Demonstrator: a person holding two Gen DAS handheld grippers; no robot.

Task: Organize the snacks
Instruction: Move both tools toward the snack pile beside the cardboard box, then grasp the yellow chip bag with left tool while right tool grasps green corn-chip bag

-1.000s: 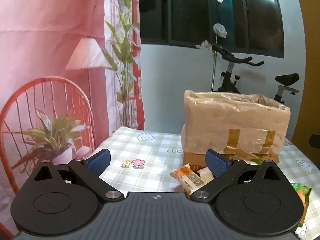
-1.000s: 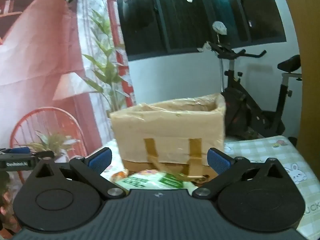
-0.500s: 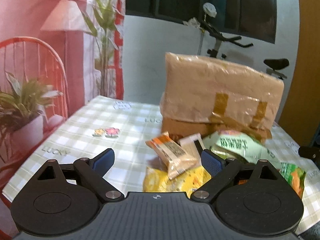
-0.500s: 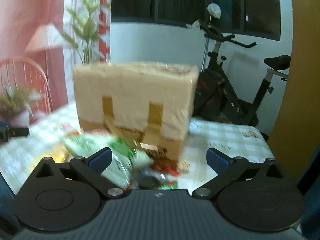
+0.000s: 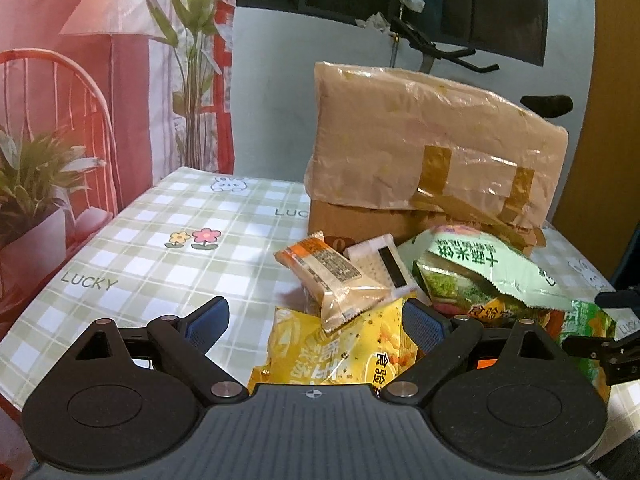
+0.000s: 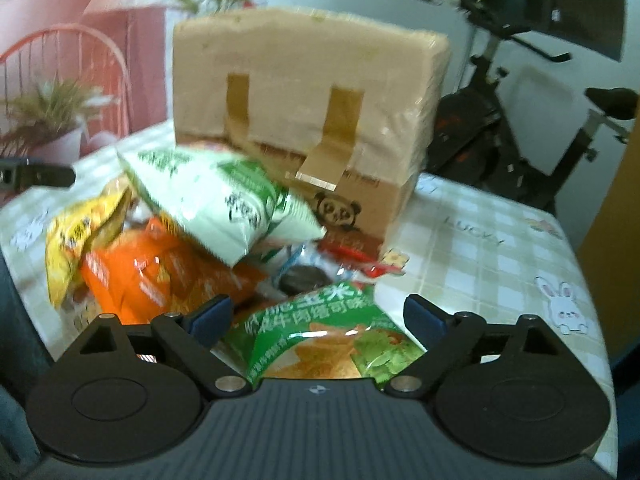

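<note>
Green snack bag (image 6: 320,332) lies between our right gripper's (image 6: 318,314) wide, just-narrowing jaws, untouched; earlier we saw mostly the box (image 6: 304,120).

Snack packets (image 5: 404,292) piled on table (image 5: 160,240) directly before wrapped cardboard box (image 5: 424,160); exercise bike (image 6: 520,128) behind, potted plant (image 5: 36,184) apparently left of table.

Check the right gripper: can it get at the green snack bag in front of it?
Probably yes. The right gripper stands open with the green snack bag between its fingers and nothing over it.
</note>
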